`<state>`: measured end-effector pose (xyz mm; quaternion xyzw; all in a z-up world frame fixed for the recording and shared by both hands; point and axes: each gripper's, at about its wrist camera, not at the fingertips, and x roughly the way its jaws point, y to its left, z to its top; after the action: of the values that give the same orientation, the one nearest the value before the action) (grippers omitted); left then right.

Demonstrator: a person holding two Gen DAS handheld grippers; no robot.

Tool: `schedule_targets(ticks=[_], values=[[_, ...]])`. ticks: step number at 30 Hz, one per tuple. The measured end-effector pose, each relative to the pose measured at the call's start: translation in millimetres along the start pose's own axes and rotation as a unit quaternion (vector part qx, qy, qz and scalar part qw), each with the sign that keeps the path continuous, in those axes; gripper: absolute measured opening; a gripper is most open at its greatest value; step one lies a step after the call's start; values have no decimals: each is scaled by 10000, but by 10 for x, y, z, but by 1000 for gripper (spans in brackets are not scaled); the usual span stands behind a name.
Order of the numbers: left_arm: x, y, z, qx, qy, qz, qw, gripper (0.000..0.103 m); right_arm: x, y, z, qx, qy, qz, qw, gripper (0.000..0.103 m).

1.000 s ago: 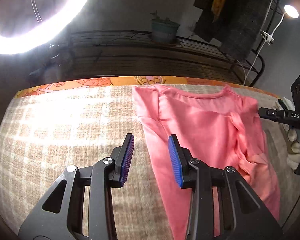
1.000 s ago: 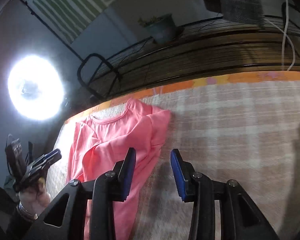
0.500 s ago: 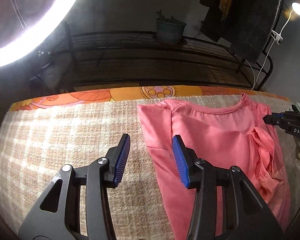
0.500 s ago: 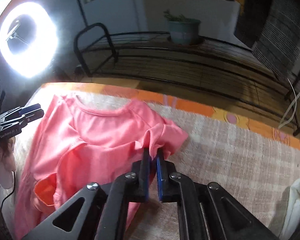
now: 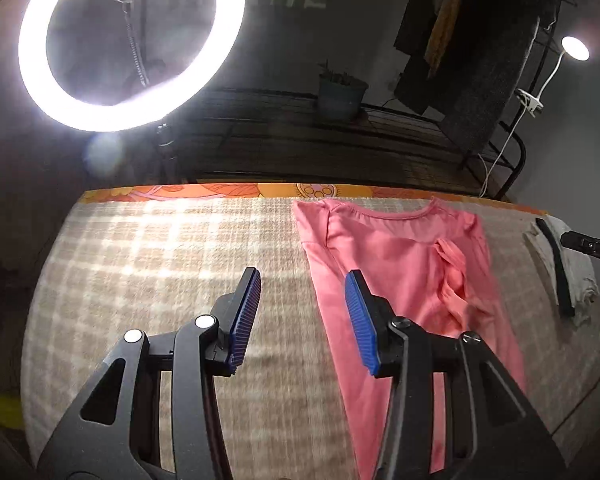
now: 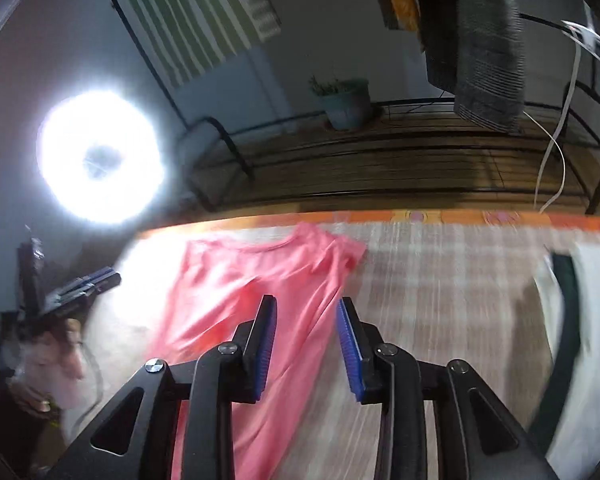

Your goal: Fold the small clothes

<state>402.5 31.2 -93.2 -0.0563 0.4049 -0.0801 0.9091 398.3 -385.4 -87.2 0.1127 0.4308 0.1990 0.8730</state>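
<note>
Where the beige checked woven cloth [image 5: 160, 248] covers the surface across the middle of both views, the pink short-sleeved shirt [image 5: 396, 264] lies flat at centre right, one sleeve folded inward. Left gripper [image 5: 302, 320], lower centre, has its blue-padded jaws parted and empty. Right gripper [image 6: 306, 344], lower centre, has just been opening, released above the shirt's edge.
</note>
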Motion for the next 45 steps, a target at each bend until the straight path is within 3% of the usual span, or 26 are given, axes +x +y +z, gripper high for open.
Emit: schedule_targets(ticks=[3,5,9,16,20,25,30,36,37,40,45], values=[[-586,21,-281,99,-62,-97,9999,47,-628,95,-345,107,-82,273,9995,37],[-926,26,-539,107,-12,-205,9997,54,-961,158,-572,201,-107,426,9988,38],[-1369,-25,-1165,32,338,-446,9984,55,-1453,344,-1261,270,87,440,9986,38],[-1560,-321,-2467,45,1489,-759,9859,55,-1396,669,-2607,375,1064,433,9927,38],[-1582,-401,-2893,-53,1806,-799,9803,55,-1191,691,-3075,592,1504,519,9855,38],[-1547,-456,-3209,-265,2138,-903,9723,55,-1052,709,-3409,702,1801,510,9798,36],[-1590,-522,-3291,-215,2101,-901,9733,55,-958,768,-3574,702,2044,551,9748,32],[-1573,-526,-3290,-420,2150,-1028,9703,53,-854,704,-3608,1235,2130,1206,9617,32],[-1558,-531,-3281,-468,2177,-1086,9688,48,-843,704,-3598,1309,2137,1283,9595,30],[-1497,-561,-3281,-430,2263,-1166,9661,6,-778,690,-3633,1457,2211,1401,9541,8],[-1495,-628,-3208,-511,2204,-1528,9620,0,-910,709,-3564,1456,1971,1668,9550,0]])
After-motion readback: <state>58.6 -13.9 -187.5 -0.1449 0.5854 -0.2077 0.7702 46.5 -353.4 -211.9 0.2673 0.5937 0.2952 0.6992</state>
